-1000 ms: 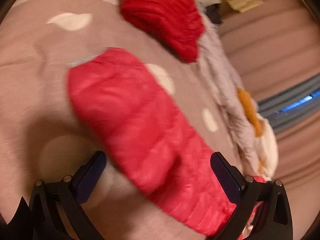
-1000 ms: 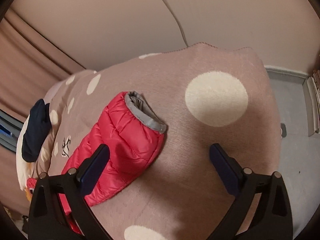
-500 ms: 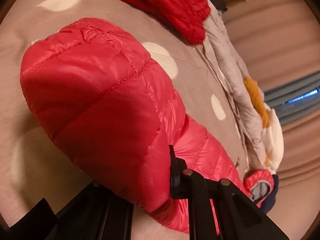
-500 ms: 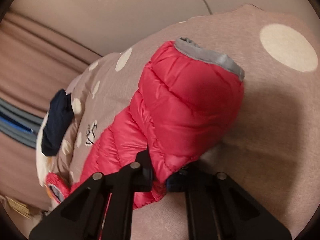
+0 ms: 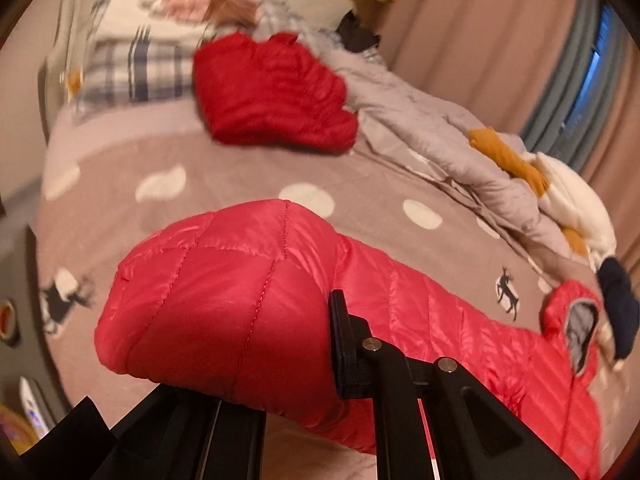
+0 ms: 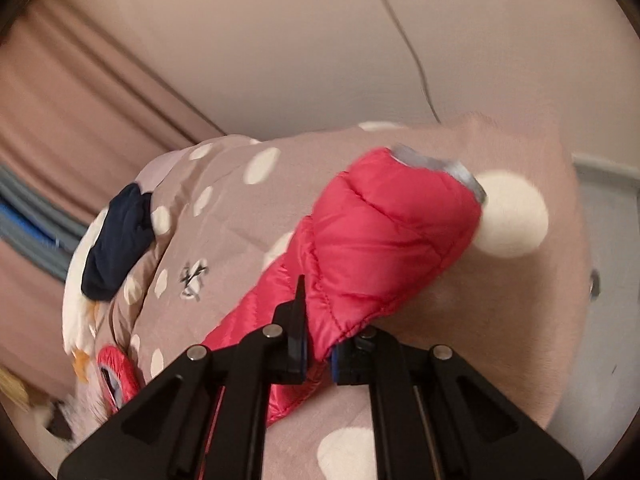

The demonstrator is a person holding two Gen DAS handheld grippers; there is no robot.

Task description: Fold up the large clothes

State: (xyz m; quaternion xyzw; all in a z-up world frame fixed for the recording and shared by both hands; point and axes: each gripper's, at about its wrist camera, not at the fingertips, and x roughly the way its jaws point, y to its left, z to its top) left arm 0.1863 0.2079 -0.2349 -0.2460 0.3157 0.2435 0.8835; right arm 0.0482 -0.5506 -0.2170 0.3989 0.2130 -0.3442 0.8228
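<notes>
Red puffer jacket stretches lengthwise between both grippers.

A bed under a taupe polka-dot blanket stands between pink curtains and a plain wall.

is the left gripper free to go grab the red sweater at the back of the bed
Probably not as things stand. The left gripper is shut on the red puffer jacket, so its jaws are taken. The red sweater lies in the open on the bedspread, with nothing covering it.
</notes>
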